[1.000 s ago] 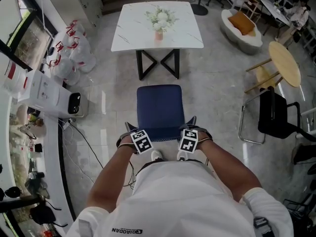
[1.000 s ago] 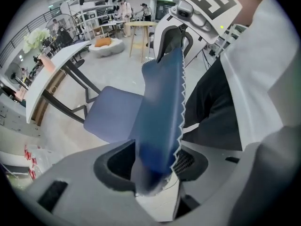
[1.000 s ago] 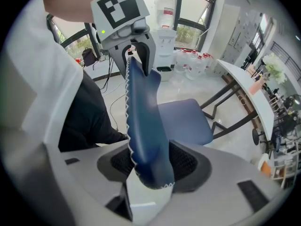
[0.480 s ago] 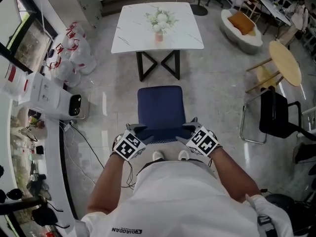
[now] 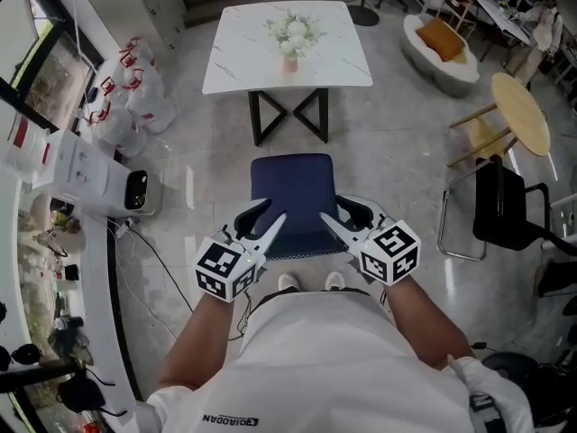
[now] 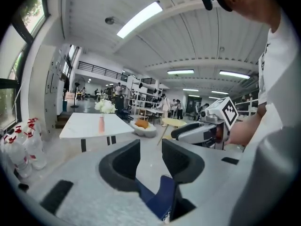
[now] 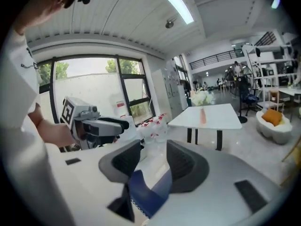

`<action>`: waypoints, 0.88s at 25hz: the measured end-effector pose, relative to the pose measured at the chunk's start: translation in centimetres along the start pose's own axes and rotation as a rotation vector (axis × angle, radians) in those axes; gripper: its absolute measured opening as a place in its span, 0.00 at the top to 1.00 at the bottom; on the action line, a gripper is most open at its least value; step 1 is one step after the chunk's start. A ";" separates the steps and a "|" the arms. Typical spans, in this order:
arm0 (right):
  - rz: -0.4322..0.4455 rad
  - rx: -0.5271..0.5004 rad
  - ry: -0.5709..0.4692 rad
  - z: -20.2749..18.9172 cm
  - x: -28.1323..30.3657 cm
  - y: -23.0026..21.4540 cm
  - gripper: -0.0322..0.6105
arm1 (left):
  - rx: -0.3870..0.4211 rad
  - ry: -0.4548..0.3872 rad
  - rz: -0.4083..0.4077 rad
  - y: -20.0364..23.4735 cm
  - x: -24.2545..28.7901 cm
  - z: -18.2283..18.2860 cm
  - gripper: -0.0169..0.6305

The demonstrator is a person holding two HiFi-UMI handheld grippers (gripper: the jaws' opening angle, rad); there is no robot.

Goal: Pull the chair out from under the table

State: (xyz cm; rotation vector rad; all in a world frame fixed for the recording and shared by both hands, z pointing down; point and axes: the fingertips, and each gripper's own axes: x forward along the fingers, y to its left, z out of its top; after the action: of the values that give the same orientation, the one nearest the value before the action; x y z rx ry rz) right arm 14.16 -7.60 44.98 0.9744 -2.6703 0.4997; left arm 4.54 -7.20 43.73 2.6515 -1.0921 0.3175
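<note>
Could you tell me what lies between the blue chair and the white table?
Only bare floor separates chair and table, seen in the head view.

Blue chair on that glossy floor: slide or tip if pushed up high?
The blue chair probably slides easily: the floor looks polished, with reflections. Its flat square shape suggests a rigid frame, moving as one. Pushed high it might tip; its legs are hidden from above.

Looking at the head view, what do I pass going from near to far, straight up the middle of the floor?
White shoes → navy blue padded chair → black crossed table legs → white marble tabletop
</note>
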 end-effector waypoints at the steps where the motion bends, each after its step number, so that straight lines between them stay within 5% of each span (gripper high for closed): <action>1: -0.006 -0.016 -0.023 0.7 -0.3 0.1 0.67 | 0.002 -0.016 0.002 -0.1 -0.1 0.7 0.74; 11: -0.015 -0.084 -0.107 3.9 -1.3 1.0 0.71 | 0.005 -0.091 0.037 0.5 -1.3 2.9 0.75; 22: -0.027 -0.129 -0.199 6.9 -2.3 1.3 0.94 | 0.061 -0.169 0.069 0.7 -2.4 5.5 0.96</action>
State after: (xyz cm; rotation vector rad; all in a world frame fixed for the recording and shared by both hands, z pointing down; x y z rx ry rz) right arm 14.23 -8.11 37.65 1.0702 -2.8172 0.2315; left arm 2.93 -7.86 37.97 2.7400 -1.2454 0.1439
